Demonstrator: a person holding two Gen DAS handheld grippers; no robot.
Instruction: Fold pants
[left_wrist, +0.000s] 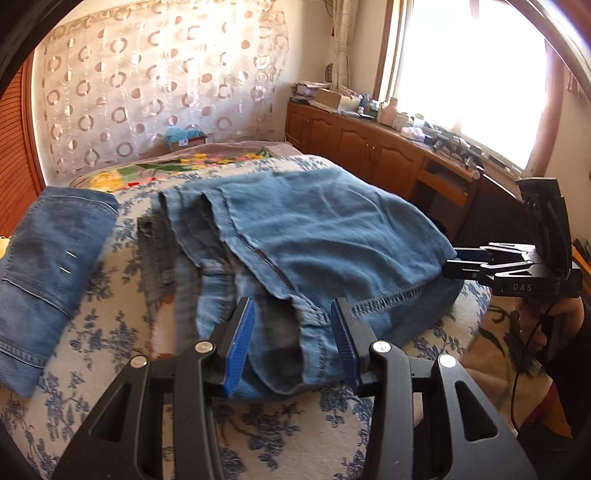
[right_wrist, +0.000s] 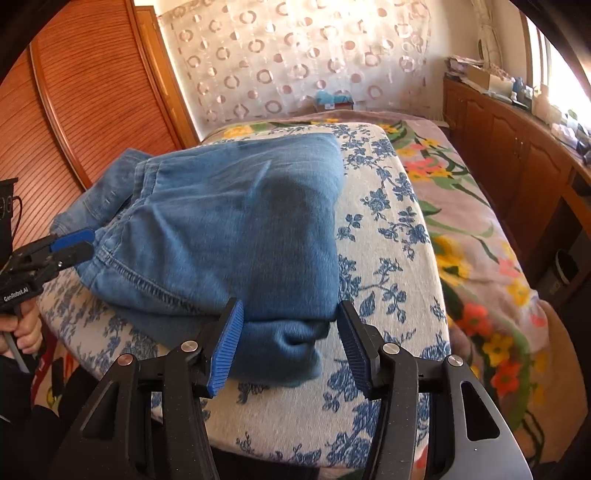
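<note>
The blue denim pants (left_wrist: 332, 229) lie doubled over in a thick bundle on the white pad with the blue flower print (right_wrist: 388, 295), which sits on the bed under a pink flowered blanket (right_wrist: 480, 229), and both your tools are at the bundle's near edge. Your left gripper (left_wrist: 295, 347) has its fingers part-way apart with the stitched waist end showing between them, and the cloth there does not look pinched. Your right gripper (right_wrist: 291, 347) has its fingers about as wide, one on each side of the rounded folded corner, with a sliver of daylight at the right-hand one, so neither tool seems to hold anything. The fold looks mostly made and the work now seems to be tidying it or taking one last fold. The layers are uneven on your left side, where seams and a darker inner layer fan out, so reach deep enough to take every layer before you close, not only the top sheet. Close both tools at matching points on the near edge, lift only enough to clear the pad, and carry both hands across together so the edge stays straight. Denim is heavy and stiff, so expect the far layers to drag. Keep clear of the second, darker piece of folded denim (left_wrist: 55, 277) lying beside the bundle on your left
</note>
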